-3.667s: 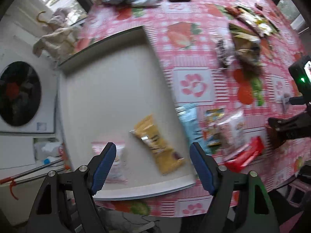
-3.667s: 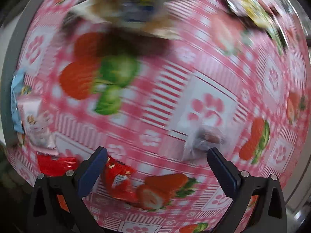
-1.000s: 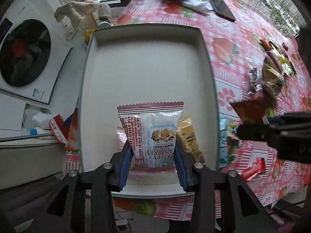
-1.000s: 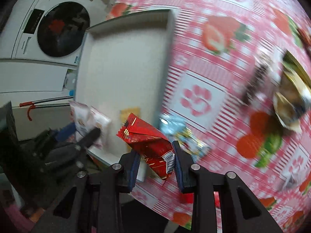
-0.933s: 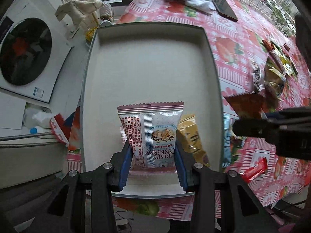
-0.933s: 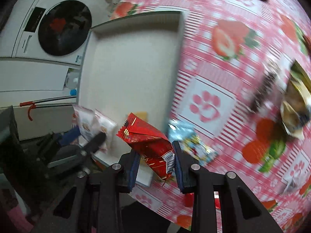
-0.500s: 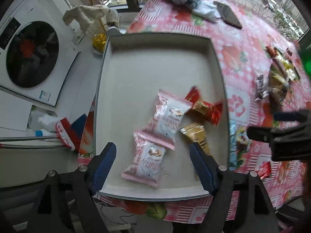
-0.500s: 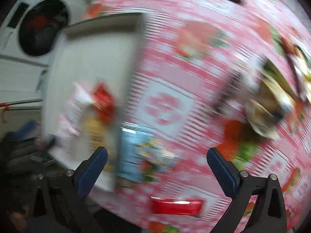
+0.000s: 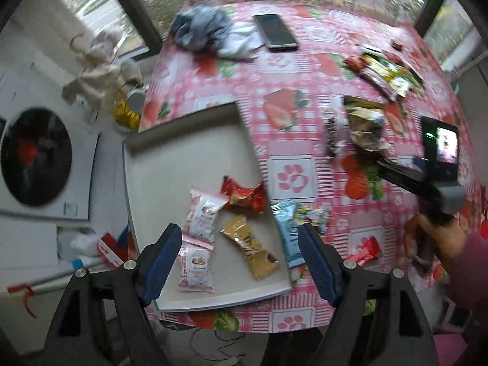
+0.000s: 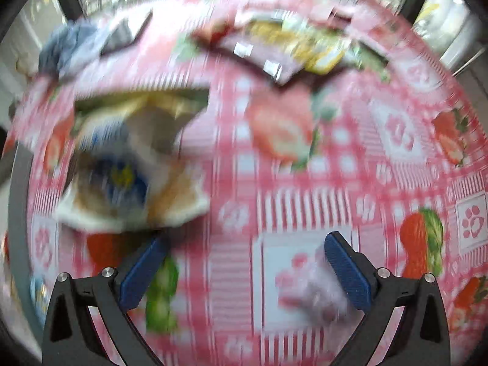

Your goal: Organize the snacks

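Pink strawberry-print tablecloth (image 9: 292, 180) spreads under both my tools, with the white tray (image 9: 183, 164) at the table's near corner.

My left gripper (image 9: 241, 257) hangs spread wide and empty above the tray's near end; my right gripper (image 10: 241, 267) is equally agape and empty, out over the cloth. Between the left fingers lie two pink cranberry packets (image 9: 199, 235), a gold bar (image 9: 250, 248) and a red wrapper (image 9: 244, 195) — all inside the tray. A blue packet (image 9: 289, 231) straddles the tray's right rim, and a small red candy (image 9: 364, 250) sits on the cloth beyond.

My worry: the right view is badly smeared, so reaching now for the pale wrapper (image 10: 314, 289) near its right finger could miss, or nudge the open bag (image 10: 134, 180) beside it.

A second ago each gripper clamped a packet — pink in the left, red in the right; both packets now rest in the tray.
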The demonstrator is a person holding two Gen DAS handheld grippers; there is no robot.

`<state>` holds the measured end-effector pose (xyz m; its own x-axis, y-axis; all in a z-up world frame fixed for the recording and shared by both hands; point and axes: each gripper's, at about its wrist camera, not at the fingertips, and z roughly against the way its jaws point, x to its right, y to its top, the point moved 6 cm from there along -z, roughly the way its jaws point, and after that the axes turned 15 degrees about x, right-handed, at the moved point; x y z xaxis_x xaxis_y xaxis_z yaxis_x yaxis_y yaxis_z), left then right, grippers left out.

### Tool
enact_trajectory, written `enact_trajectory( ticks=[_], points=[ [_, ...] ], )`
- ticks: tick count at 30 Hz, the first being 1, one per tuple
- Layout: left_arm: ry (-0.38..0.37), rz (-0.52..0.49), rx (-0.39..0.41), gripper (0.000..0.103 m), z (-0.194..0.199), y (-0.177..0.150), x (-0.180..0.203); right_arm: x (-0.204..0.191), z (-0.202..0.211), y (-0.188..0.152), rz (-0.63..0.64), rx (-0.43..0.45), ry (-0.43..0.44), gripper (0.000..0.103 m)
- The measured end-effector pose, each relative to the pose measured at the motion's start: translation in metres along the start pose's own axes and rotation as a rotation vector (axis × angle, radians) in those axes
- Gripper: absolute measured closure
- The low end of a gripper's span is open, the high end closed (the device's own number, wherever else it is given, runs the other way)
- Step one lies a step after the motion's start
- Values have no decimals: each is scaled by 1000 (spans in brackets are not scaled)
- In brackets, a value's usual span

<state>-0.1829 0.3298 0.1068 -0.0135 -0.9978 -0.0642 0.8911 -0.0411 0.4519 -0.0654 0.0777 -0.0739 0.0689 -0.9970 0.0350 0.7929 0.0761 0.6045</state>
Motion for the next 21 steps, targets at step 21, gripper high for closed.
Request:
enact_trajectory(
  ticks=[21],
  points=[
    [-234,-561,45,21,60,0,160,32,18,16,43,227,43,0]
  ],
)
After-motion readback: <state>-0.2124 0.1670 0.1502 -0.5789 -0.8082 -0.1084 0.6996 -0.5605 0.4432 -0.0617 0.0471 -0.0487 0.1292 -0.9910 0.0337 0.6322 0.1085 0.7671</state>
